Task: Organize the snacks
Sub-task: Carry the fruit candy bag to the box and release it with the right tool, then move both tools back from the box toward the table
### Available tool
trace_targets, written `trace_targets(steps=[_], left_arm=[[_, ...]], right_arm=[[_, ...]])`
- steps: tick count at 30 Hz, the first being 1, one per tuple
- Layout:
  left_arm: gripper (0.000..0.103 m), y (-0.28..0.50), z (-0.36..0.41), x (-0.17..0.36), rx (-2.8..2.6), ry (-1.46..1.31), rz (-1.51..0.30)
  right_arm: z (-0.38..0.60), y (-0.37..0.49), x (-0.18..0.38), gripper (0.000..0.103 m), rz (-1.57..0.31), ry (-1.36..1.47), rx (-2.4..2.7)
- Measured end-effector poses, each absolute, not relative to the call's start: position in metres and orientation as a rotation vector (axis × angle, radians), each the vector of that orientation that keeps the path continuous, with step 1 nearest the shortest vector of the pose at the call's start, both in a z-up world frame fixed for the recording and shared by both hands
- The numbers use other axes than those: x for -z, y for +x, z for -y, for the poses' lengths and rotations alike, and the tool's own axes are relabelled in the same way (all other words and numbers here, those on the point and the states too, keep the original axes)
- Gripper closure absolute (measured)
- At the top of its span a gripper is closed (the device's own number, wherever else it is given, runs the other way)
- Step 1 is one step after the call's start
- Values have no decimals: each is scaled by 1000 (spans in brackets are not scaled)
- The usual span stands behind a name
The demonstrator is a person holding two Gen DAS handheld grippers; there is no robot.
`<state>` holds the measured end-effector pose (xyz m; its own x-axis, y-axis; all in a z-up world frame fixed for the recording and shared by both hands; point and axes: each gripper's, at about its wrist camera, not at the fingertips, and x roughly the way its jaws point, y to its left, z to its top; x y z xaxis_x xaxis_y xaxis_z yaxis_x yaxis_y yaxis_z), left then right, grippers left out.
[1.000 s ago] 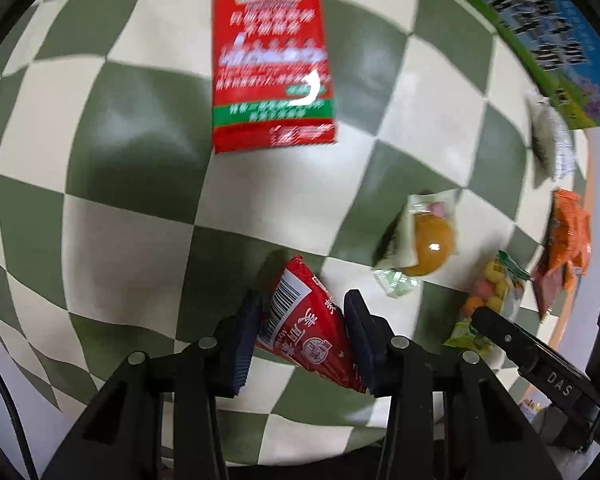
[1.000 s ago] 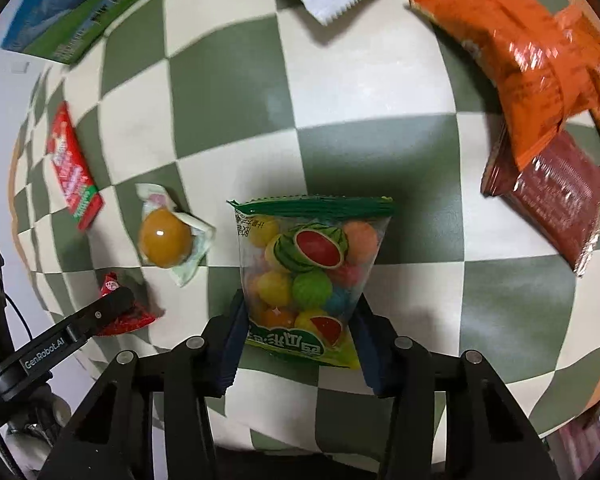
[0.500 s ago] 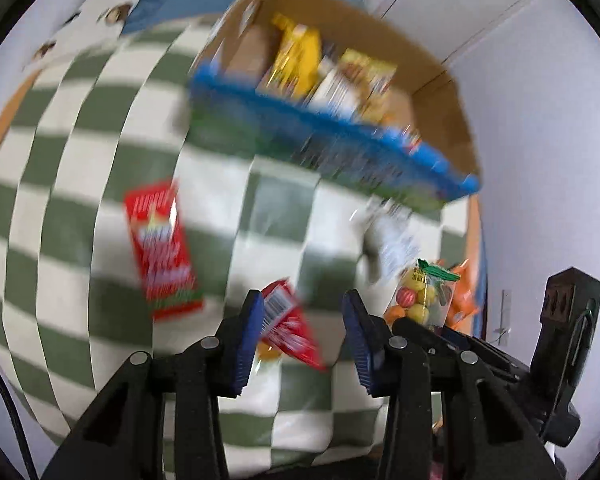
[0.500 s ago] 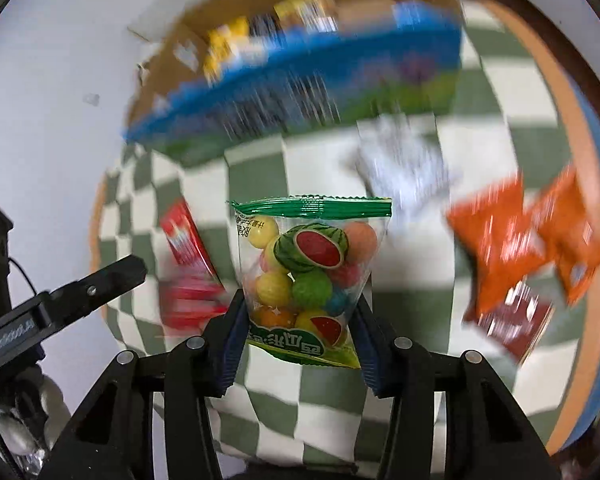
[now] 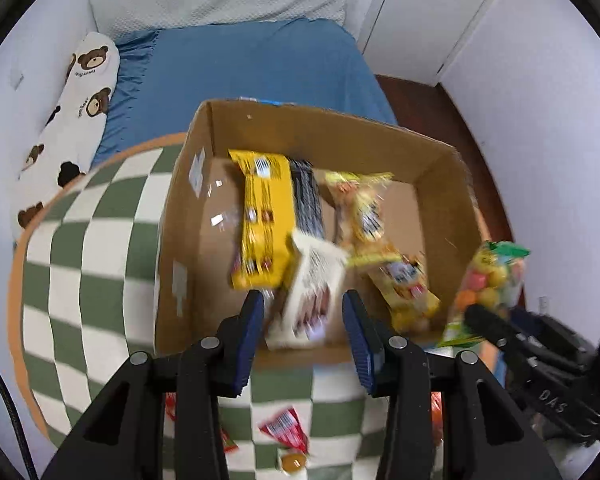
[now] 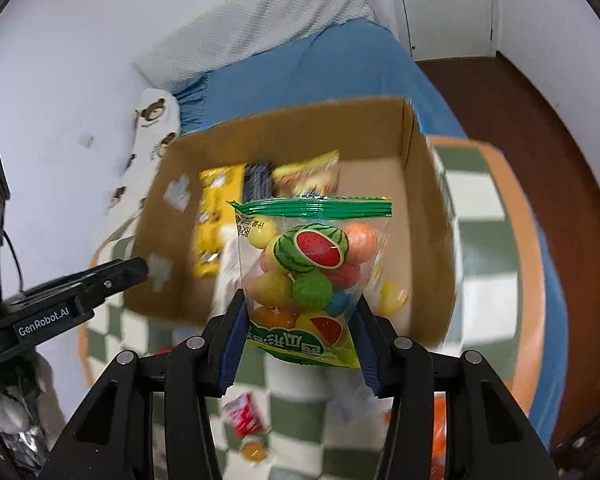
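Found left tongs (image 5: 303,298) drawn in to their narrowest, blue pads (image 5: 252,332) apart by a slim gap, nothing clamped between them. Found right tongs (image 6: 300,300) pinching the lower part of 1 clear candy bag (image 6: 312,264), green seal uppermost, fruit-shaped sweets inside. Noted both tongs pointing steeply down over 1 open cardboard box (image 5: 312,120). Placed the candy bag in the air above the right part of the box, near its right wall, not yet inside. Counted in the box: 1 yellow packet (image 5: 264,220) at left, 1 dark packet (image 5: 308,200) just beside it, 1 white packet (image 5: 312,288) nearer, and yellow snack bags (image 5: 364,208) to the right; exact number of the last not readable through blur. Logged the box resting on a green-and-white checkered cloth (image 5: 92,280). Spotted 1 small red packet (image 5: 286,434) lying on the cloth near of the box, below the left tongs, touching or just beside 1 orange jelly cup (image 5: 292,460). Recorded a blue bed (image 5: 240,68) far of the box, with a bear-print pillow (image 5: 68,120) at far left.
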<state>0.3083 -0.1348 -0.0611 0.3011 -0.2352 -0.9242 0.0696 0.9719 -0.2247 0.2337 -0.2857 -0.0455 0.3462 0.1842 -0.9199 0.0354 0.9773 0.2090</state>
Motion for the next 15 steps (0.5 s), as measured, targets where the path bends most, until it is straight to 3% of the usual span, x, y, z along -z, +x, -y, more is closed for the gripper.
trace_targets(steps=[8,9,10,11,13,15], left_arm=[[64,372,140,113,137,-91,-1358],[61,378,138,121,125,-88,-1380],[51,381,138,127,127,-96,-1392],[33,384,137,132,133,-110,-1406],[18,388,135,137,137,-120,-1411],[18,387,134,136,129,-109,-1380]], right_arm=[[299,329,94,50,-1301,103,-25],[301,338,100,38,-1310,95,-17],[302,345,106,18,-1320,83,-15],[302,348,110,12,-1325,75,-11],[304,351,115,10,-1324,71,-1],[306,351,115,10,-1322,89,1]])
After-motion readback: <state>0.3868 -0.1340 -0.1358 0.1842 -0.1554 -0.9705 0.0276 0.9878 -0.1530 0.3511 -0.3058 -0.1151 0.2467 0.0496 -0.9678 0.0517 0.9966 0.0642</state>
